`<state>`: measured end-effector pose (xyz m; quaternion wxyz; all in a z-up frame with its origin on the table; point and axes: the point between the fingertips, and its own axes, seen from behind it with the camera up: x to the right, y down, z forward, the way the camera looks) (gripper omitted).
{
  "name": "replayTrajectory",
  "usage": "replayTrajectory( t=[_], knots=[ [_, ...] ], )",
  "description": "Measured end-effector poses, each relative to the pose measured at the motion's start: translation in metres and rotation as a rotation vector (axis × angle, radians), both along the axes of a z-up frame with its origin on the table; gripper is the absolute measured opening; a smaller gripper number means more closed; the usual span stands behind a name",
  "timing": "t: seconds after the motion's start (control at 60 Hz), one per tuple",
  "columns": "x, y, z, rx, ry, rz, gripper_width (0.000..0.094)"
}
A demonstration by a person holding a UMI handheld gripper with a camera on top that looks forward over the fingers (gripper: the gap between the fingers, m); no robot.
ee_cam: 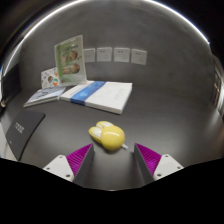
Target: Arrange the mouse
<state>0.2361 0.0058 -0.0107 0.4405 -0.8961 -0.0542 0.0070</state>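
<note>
Resting just ahead of the released, spread fingers (113, 160): rounded yellow plastic mouse (108, 135) on dark surface (170, 125). Risk: its smooth domed shell may squirt from an off-centre pinch, sliding toward the white-and-blue box (98, 95) beyond.

The handheld gripper (112, 160) had its two fingers spread apart, their magenta pads (80, 157) facing inward with open space between them. Just ahead of the fingertips, a small rounded yellow plastic mouse (107, 135) rested on the dark grey tabletop (160, 120), touching neither finger. Beyond it lay a flat white rectangular box with a blue stripe (101, 94). Beside that box sat a thin illustrated booklet (46, 94), and behind it a green-and-white picture card (69, 58) stood propped up. A row of small white wall plates (113, 55) ran along the grey wall behind.
</note>
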Motion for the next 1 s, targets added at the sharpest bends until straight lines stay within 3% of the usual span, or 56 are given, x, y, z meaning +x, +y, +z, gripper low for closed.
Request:
replayTrajectory(
  t=[0.033,0.333,0.433,0.65,0.783,0.9,1.0],
  knots=[
    [-0.003,0.012,0.001,0.015,0.025,0.012,0.0840],
    [0.009,0.071,0.001,0.006,0.054,0.025,0.0841],
    [0.013,0.075,0.000,-0.001,0.044,0.007,0.0522],
    [0.014,0.075,0.002,0.033,0.044,-0.025,0.0443],
    [0.015,0.067,0.006,0.026,0.070,-0.085,0.0414],
    [-0.010,0.052,0.058,0.151,0.051,-0.140,0.0413],
    [-0.077,0.029,0.122,0.273,0.074,-0.159,0.0410]
  ],
)
